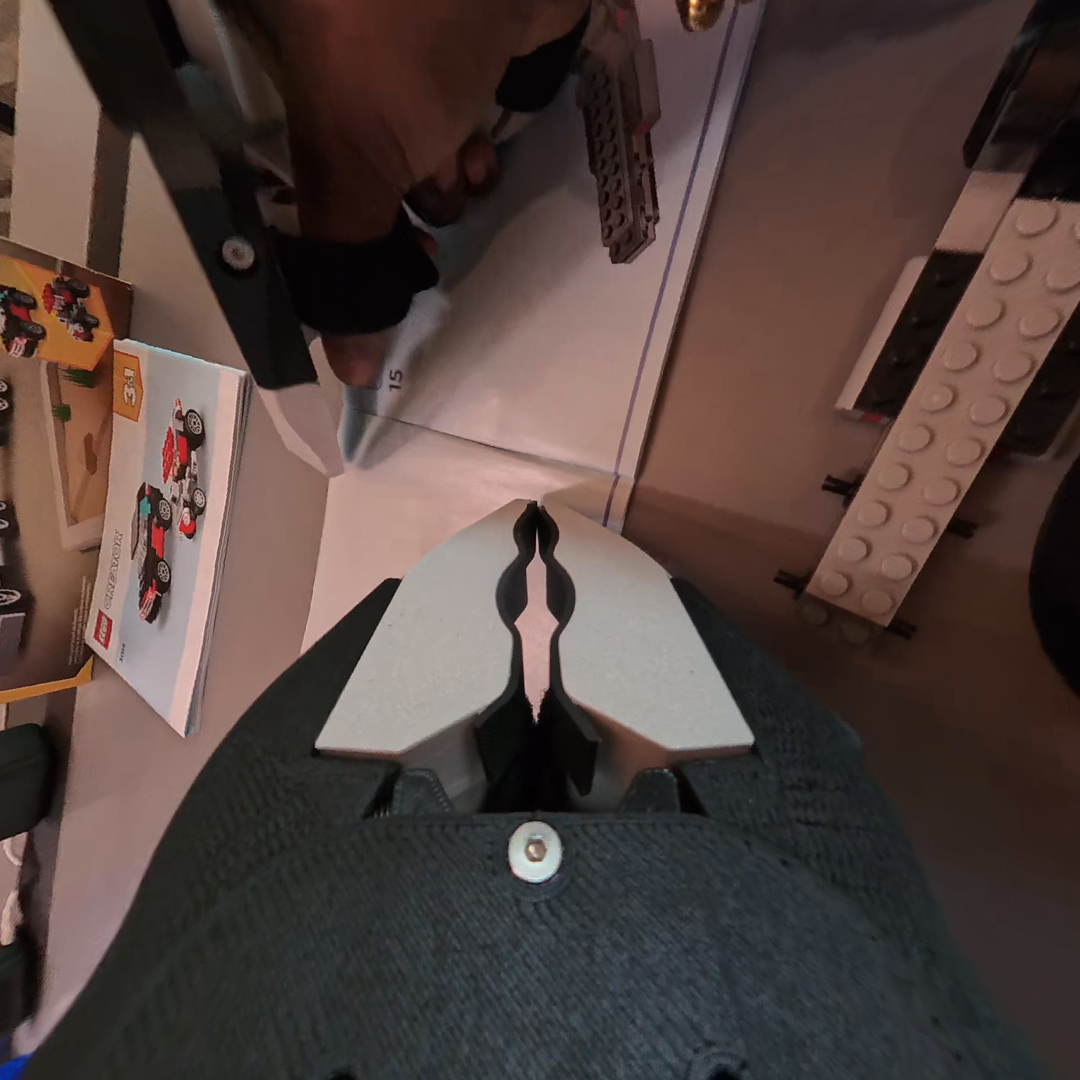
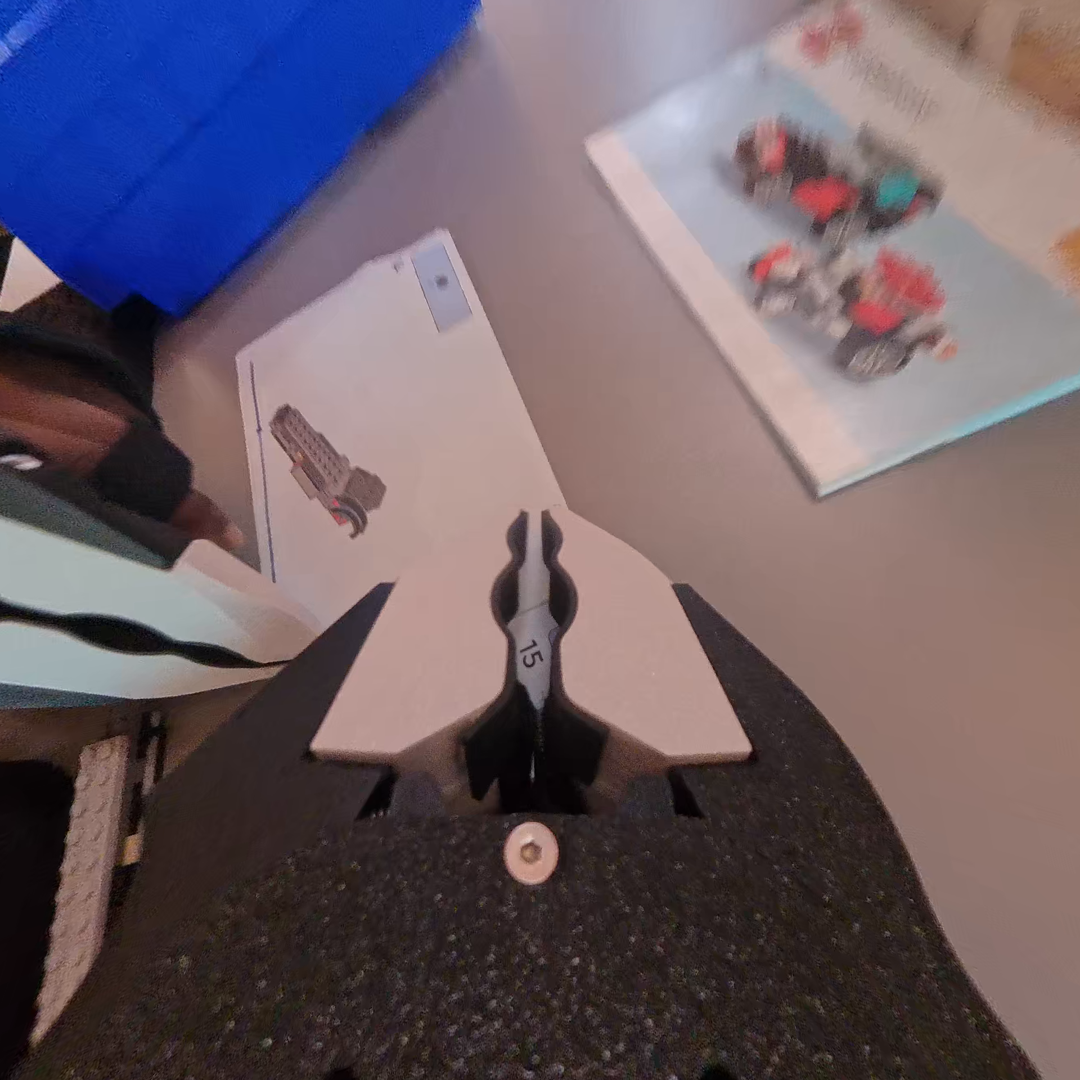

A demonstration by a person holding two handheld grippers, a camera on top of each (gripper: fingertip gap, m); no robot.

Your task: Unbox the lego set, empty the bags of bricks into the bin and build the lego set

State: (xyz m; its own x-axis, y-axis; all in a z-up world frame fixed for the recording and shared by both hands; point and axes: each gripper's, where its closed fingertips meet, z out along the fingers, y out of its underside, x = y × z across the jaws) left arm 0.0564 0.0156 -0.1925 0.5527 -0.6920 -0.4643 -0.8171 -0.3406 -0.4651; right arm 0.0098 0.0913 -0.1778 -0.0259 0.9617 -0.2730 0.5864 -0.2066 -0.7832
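Note:
An open instruction booklet [image 1: 526, 350] lies on the grey table, its page showing a picture of a grey build. My left gripper [image 1: 535, 514] is shut and empty, its tips low over the near edge of that page. My right gripper [image 2: 533, 517] is shut on the corner of a booklet page [image 2: 380, 380], and the paper runs between its fingers. In the left wrist view the right gripper [image 1: 327, 421] reaches in from the upper left, held by a gloved hand. The left gripper also shows in the right wrist view [image 2: 146, 631], at the left edge.
A second, closed booklet [image 1: 169, 526] lies left of the open one and shows in the right wrist view [image 2: 847, 263]. The lego box [image 1: 52, 350] lies beyond it. A blue bin [image 2: 204, 117] stands behind the booklet. A white studded plate [image 1: 947, 409] lies to the right.

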